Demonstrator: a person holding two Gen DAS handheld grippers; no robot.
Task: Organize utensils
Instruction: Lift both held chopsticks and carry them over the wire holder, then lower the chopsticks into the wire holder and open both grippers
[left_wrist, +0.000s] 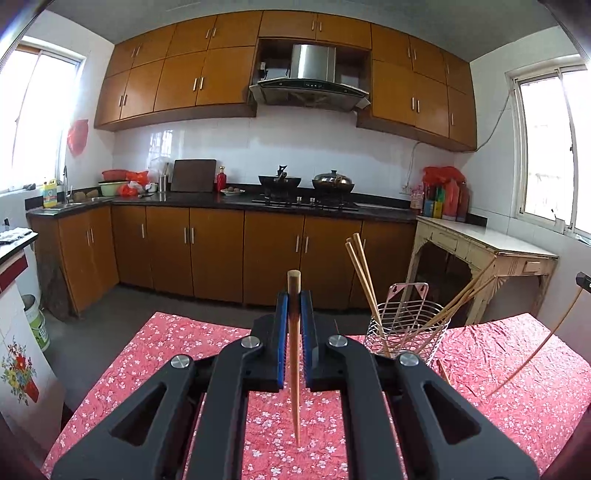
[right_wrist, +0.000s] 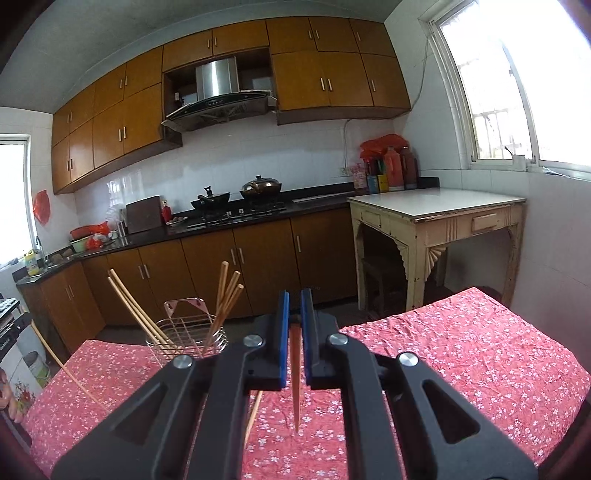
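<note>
My left gripper (left_wrist: 294, 301) is shut on a wooden chopstick (left_wrist: 294, 369), held above the red floral tablecloth (left_wrist: 166, 354); its blunt end sticks up past the fingertips. A wire utensil basket (left_wrist: 406, 328) stands to its right with several chopsticks (left_wrist: 364, 280) leaning in it. My right gripper (right_wrist: 294, 299) is shut on a darker chopstick (right_wrist: 295, 373), point hanging down over the cloth. The basket (right_wrist: 188, 330) stands to its left, also holding several chopsticks (right_wrist: 225, 299). One loose chopstick (right_wrist: 255, 410) lies on the cloth under the right gripper.
The table's far edge (right_wrist: 406, 317) drops to the kitchen floor. A cream side table (right_wrist: 436, 206) stands at the right wall. Cabinets and a stove with pots (left_wrist: 306, 184) line the back. A long thin stick (left_wrist: 532, 354) crosses the right side.
</note>
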